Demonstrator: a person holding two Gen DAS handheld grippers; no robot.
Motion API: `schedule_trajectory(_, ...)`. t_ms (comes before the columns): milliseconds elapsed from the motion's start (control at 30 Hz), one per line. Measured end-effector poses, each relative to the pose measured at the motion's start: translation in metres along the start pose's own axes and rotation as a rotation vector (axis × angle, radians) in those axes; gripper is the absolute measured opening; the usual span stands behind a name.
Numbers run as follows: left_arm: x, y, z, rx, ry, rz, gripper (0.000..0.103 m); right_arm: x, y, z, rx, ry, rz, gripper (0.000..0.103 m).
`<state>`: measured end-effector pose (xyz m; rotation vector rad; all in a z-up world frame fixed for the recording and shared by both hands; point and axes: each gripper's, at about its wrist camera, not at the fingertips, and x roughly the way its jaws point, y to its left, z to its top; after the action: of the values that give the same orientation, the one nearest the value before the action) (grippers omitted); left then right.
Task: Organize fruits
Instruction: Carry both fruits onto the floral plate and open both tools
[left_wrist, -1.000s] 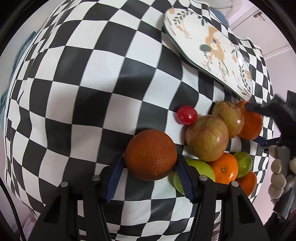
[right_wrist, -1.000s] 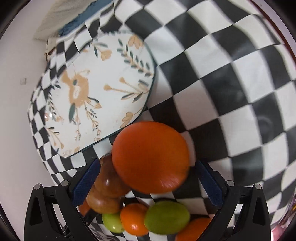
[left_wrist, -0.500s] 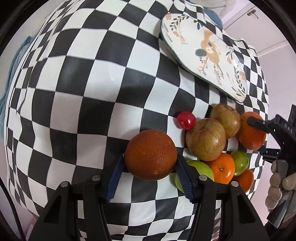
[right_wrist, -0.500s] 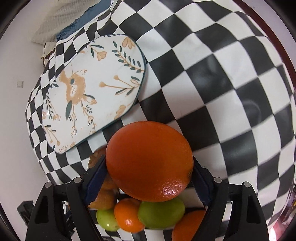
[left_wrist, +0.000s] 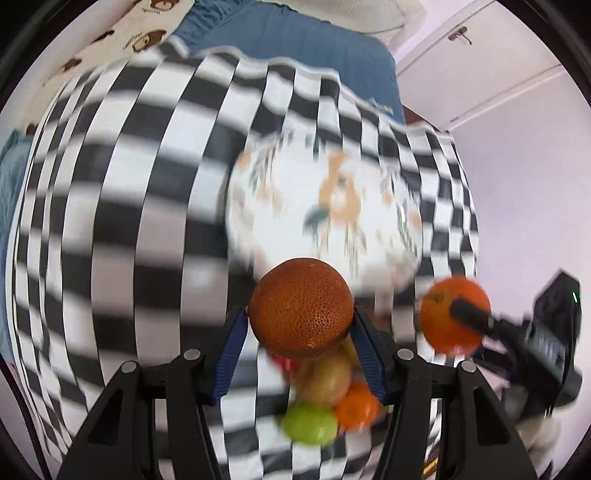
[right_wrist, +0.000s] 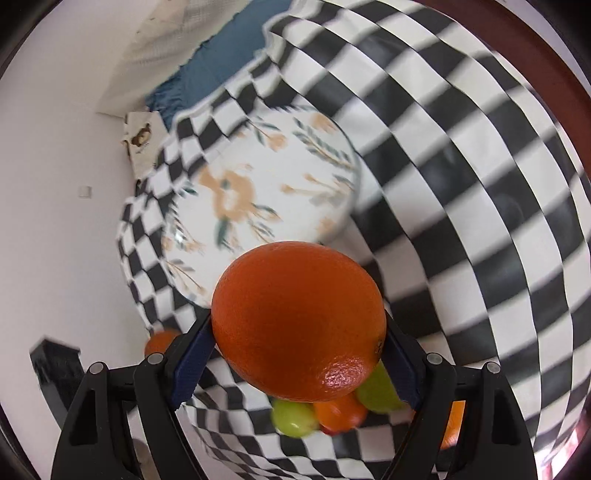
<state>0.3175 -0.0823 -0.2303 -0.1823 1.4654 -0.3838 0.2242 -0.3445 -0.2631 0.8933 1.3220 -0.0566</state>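
My left gripper (left_wrist: 299, 332) is shut on a dark, rough-skinned orange (left_wrist: 300, 308) and holds it above the checkered cloth, just before the floral plate (left_wrist: 325, 206). My right gripper (right_wrist: 299, 343) is shut on a bright smooth orange (right_wrist: 298, 320), also lifted, near the plate (right_wrist: 258, 199). That bright orange (left_wrist: 456, 314) and the right gripper also show at the right of the left wrist view. The dark orange (right_wrist: 159, 341) shows small at the left of the right wrist view. The plate holds nothing.
A pile of fruit lies on the checkered cloth (left_wrist: 129, 221) below both grippers: an apple (left_wrist: 325, 378), a green fruit (left_wrist: 310, 422), a small orange (left_wrist: 356, 406) and a red one (left_wrist: 284, 363). A blue cushion (left_wrist: 288, 40) lies beyond the cloth's far edge.
Both grippers have lifted their oranges off the cloth and swung toward the floral plate. The fruit pile now lies below and behind them. The view is motion-blurred.
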Motion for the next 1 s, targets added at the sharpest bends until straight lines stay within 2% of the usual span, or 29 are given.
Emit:
schedule_trajectory(133, 0.011, -0.004, 0.052, 0.016, -0.001, 0.063, 0.055, 0.009, 0.03, 0.036, -0.074, -0.037, -0.044, 0.085)
schedule_trajectory(300, 0.054, -0.019, 0.097, 0.061, 0.039, 0.141, 0.055, 0.036, 0.056, 0.092, -0.17, -0.042, -0.123, 0.085)
schedule_trajectory(500, 0.087, -0.027, 0.105, 0.106, 0.086, 0.215, 0.055, 0.08, 0.059, 0.137, -0.223, 0.034, -0.202, 0.085)
schedule_trajectory(733, 0.092, -0.033, 0.109, 0.1, 0.088, 0.254, 0.057, 0.093, 0.049, 0.154, -0.238, 0.098, -0.232, 0.087)
schedule_trajectory(767, 0.091, -0.032, 0.11, 0.074, 0.056, 0.266, 0.06, 0.096, 0.049, 0.157, -0.237, 0.1, -0.23, 0.087)
schedule_trajectory(833, 0.086, -0.034, 0.111, 0.066, 0.045, 0.275, 0.083, 0.094, 0.047, 0.158, -0.23, 0.107, -0.225, 0.087)
schedule_trajectory(933, 0.073, -0.038, 0.11, 0.068, 0.012, 0.307, 0.09, 0.091, 0.043, 0.159, -0.223, 0.105, -0.231, 0.095)
schedule_trajectory(1000, 0.066, -0.036, 0.106, 0.056, 0.007, 0.3, 0.092, 0.087, 0.043, 0.158, -0.229, 0.092, -0.23, 0.096)
